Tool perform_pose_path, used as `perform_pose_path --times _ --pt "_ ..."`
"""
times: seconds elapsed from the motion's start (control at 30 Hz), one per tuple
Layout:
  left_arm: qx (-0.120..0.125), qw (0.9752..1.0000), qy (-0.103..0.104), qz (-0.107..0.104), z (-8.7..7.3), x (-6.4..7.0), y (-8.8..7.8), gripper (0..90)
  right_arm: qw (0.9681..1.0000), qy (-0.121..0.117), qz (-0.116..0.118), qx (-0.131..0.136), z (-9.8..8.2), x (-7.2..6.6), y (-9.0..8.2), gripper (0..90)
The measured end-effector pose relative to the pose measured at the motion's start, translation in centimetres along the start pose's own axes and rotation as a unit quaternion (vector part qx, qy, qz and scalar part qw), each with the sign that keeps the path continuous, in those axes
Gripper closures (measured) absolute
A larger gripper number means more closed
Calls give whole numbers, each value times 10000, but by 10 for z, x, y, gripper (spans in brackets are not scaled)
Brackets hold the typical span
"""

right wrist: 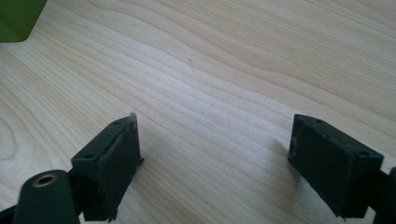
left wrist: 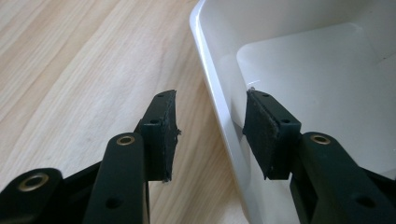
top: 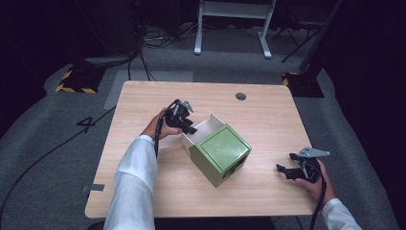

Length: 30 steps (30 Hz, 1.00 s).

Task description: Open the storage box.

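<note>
At mid-table, the left gripper (left wrist: 210, 135) is straddling the white drawer (left wrist: 299, 60) wall, jaws parted; likely closing next to move it. Right gripper (right wrist: 215, 163) is idling wide open near the table's (top: 268, 115) right edge.

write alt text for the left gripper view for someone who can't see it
The left gripper is open, its two black jaws straddling the rim of a white drawer: one jaw is outside over the light wooden table, the other inside over the drawer's bare white floor. Neither pad clearly touches the wall.
</note>
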State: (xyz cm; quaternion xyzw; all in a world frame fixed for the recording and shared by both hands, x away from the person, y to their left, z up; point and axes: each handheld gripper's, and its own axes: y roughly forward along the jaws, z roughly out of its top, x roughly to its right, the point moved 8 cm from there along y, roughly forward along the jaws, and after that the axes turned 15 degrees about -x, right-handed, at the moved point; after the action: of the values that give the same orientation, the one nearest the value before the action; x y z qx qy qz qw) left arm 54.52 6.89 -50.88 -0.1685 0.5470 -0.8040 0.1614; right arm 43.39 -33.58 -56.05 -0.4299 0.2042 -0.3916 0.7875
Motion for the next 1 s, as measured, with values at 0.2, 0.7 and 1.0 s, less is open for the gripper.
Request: perform_pose_path --times 0.2,0.7,1.0 --pt "-9 9997 -219 -59 -9 -10 -2 541 10000 0 0 0 0 0 0 167" --pt "128 9984 -554 43 -23 -28 -8 525 10000 3 -6 0 0 0 0 167" --pt "228 9974 -677 129 -28 -33 -13 515 10000 4 -6 0 0 0 0 167"
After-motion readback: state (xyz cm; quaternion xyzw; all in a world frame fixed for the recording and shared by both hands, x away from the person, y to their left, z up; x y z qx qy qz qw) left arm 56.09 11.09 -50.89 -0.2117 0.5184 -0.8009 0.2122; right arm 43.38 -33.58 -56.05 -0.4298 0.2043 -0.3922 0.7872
